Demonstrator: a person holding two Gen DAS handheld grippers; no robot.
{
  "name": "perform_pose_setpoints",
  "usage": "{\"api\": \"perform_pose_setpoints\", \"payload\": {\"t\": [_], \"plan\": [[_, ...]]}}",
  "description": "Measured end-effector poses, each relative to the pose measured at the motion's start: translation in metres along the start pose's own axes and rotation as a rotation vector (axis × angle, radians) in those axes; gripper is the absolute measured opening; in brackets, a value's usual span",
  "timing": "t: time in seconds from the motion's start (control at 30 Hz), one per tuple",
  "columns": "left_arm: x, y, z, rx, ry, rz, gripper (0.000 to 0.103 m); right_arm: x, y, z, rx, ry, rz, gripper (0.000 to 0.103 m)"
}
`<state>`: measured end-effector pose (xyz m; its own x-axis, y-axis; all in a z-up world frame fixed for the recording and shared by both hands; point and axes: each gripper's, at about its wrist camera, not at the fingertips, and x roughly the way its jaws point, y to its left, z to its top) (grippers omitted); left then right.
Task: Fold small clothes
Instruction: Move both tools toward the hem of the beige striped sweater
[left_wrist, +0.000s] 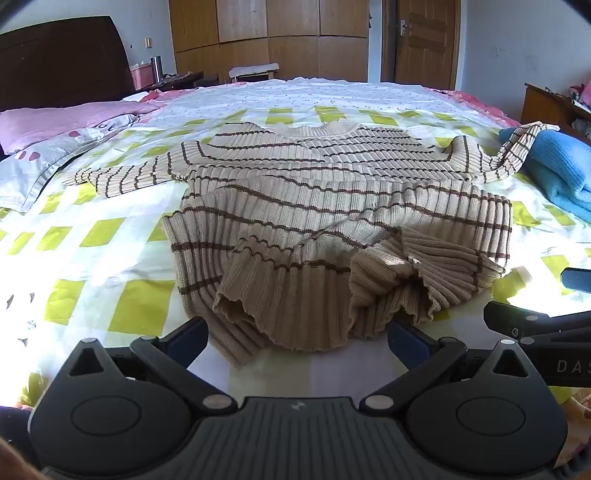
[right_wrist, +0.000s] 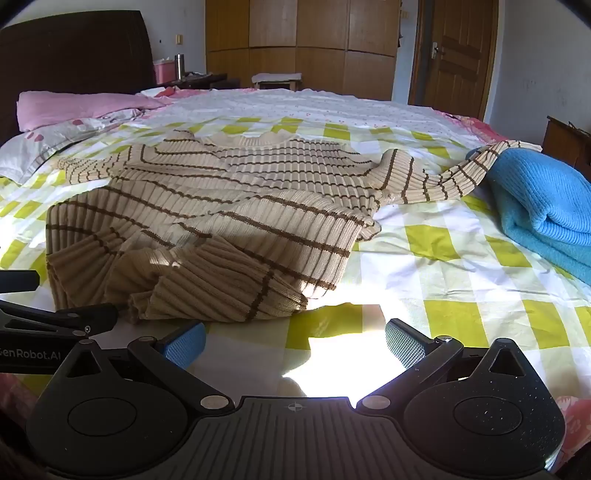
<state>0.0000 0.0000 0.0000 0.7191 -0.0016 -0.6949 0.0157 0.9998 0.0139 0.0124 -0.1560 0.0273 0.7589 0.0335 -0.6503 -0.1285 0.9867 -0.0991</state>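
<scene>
Left wrist view: striped sweater (left_wrist: 332, 192) lies hem toward camera, collar away; both claws gape, empty.

Sweater (left_wrist: 332, 206) beige w/ brown stripes; sheet (right_wrist: 443, 266) white/lime check; blue knit (right_wrist: 546, 199).

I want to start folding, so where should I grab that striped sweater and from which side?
Grip the striped sweater at its bunched ribbed hem, coming in low from the near edge. That hem lies rumpled and lifted just ahead of the open left gripper, so a finger could probably slip under it.
</scene>
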Motion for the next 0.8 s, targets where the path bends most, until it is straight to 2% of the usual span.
{"api": "perform_pose_setpoints", "payload": {"t": [0.3, 0.8], "plan": [[0.001, 0.001, -0.003, 0.003, 0.001, -0.006, 0.103, 0.001, 0.000, 0.000, 0.000, 0.004, 0.000, 0.103], [0.011, -0.004, -0.004, 0.015, 0.062, -0.015, 0.103, 0.000, 0.000, 0.003, 0.008, 0.008, 0.005, 0.103]]}}
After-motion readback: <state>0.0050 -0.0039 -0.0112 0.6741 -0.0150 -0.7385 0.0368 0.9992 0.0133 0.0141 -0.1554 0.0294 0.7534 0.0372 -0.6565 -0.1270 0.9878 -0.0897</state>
